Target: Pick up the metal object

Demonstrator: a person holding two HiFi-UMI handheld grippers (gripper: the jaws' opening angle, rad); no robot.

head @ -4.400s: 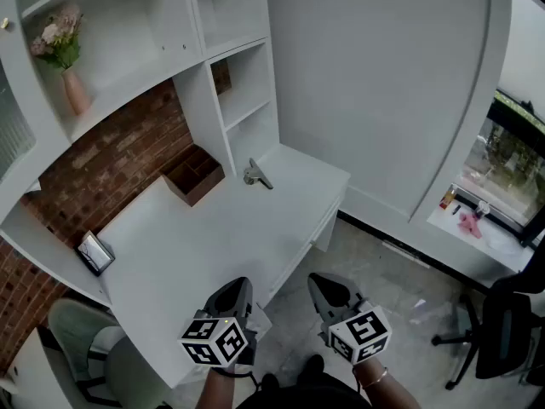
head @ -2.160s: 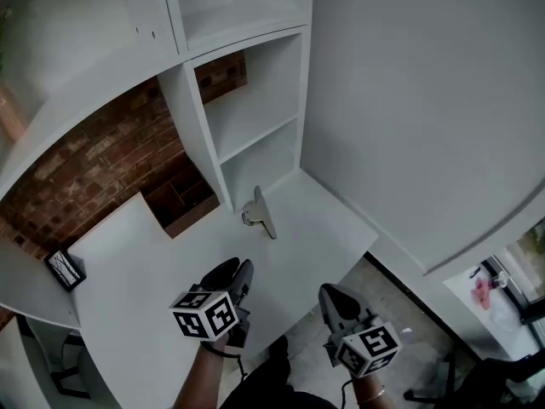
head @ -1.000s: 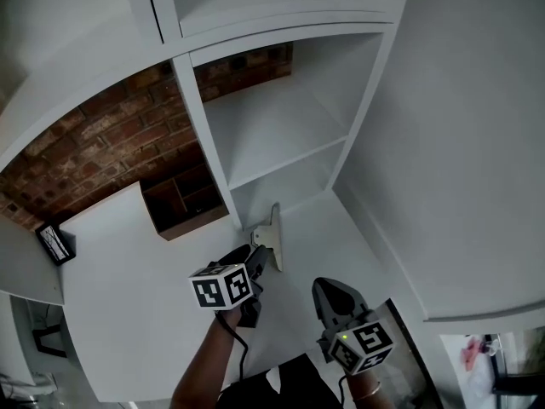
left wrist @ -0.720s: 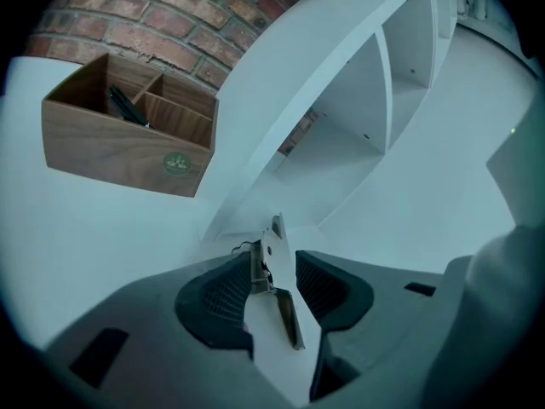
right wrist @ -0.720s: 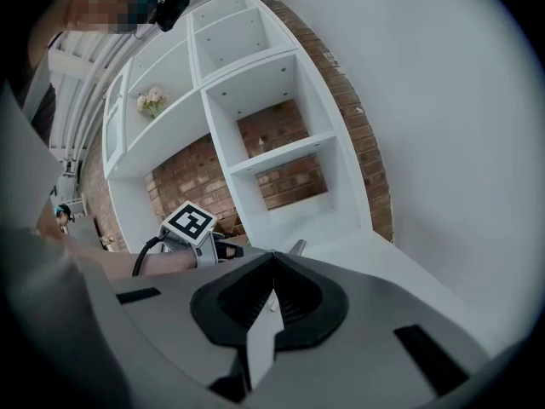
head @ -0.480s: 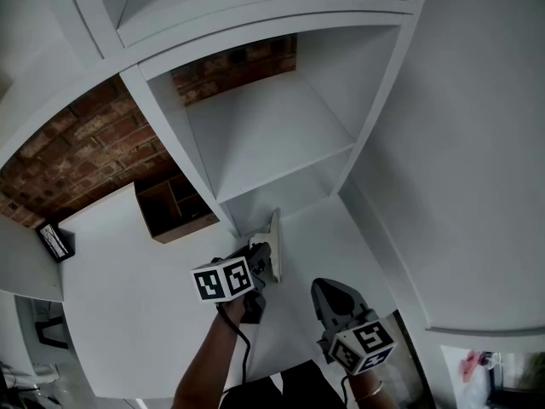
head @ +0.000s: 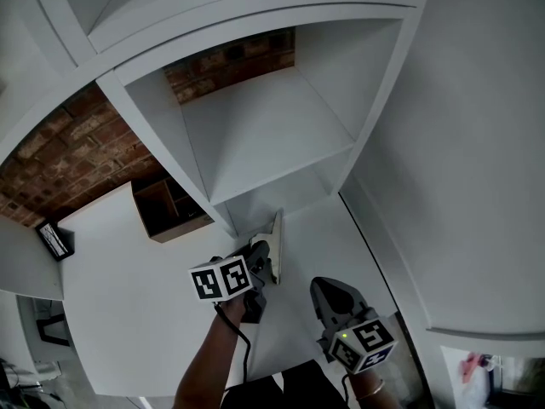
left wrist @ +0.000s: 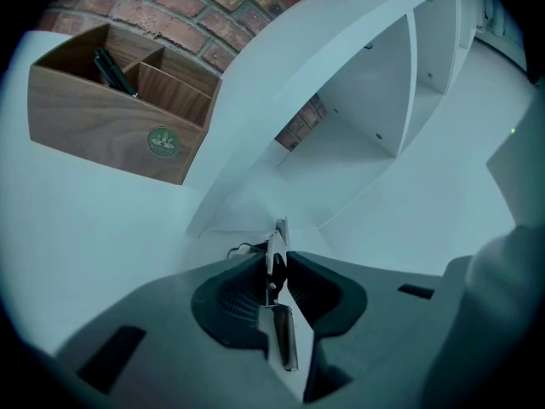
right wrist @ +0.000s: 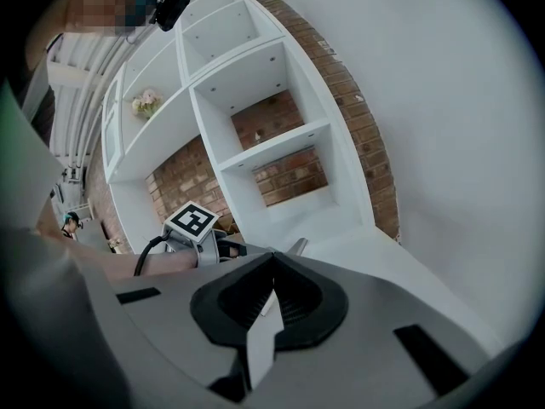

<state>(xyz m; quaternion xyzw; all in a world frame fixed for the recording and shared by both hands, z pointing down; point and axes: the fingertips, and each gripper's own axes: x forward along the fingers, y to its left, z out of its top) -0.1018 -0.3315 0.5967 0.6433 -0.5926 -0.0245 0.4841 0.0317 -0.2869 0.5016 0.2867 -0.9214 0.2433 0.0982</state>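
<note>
The metal object (head: 277, 244) is a thin grey piece standing on edge on the white desk (head: 128, 313), at the foot of the shelf divider. My left gripper (head: 261, 254) is down over it, and its jaws are closing with the pads against both sides of the thin plate. In the left gripper view the metal object (left wrist: 279, 233) rises out from between the tips of the left gripper (left wrist: 274, 261). My right gripper (head: 323, 286) hovers shut and empty off the desk's right front. From the right gripper (right wrist: 272, 256) I see the metal object (right wrist: 297, 247) beside the left gripper's marker cube.
A brown wooden organizer (head: 166, 207) with compartments stands on the desk to the left, holding a dark pen (left wrist: 111, 66). White shelves (head: 264, 135) rise just behind the metal object against a brick wall. A small framed stand (head: 53, 241) sits at the desk's left edge.
My left gripper has moved forward across the desk to the metal object and its jaws have come in around it. The right gripper has followed a little and stays low.
</note>
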